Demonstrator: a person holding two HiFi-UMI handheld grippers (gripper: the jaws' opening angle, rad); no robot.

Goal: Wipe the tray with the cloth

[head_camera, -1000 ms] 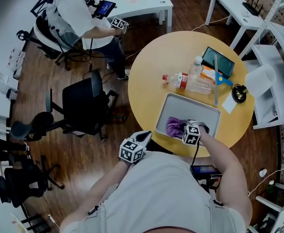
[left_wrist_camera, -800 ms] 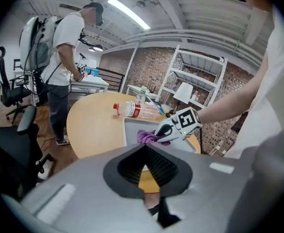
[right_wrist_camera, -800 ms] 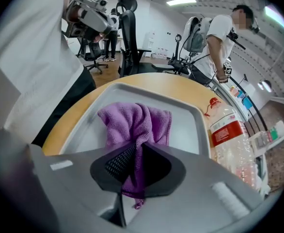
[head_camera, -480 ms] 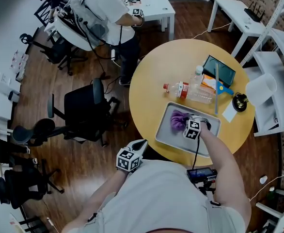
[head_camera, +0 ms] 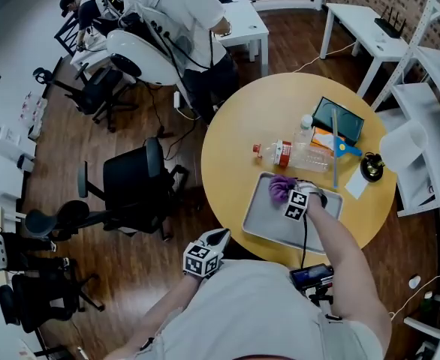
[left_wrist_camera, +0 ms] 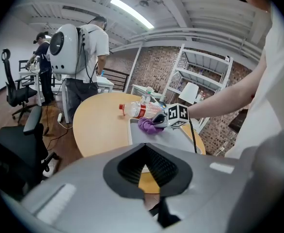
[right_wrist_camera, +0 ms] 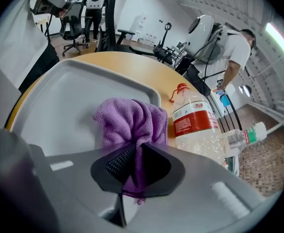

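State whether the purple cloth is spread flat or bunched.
Bunched: the cloth stands in gathered folds on the tray, pinched by the right gripper.

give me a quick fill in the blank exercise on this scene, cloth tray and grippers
1. The right gripper is shut on the ____ cloth.
2. The tray sits on a ____ table.
3. The bottle with the red label, next to the tray, lies on its ____.
4. The left gripper, off the table, holds ____.

Missing words: purple; round; side; nothing
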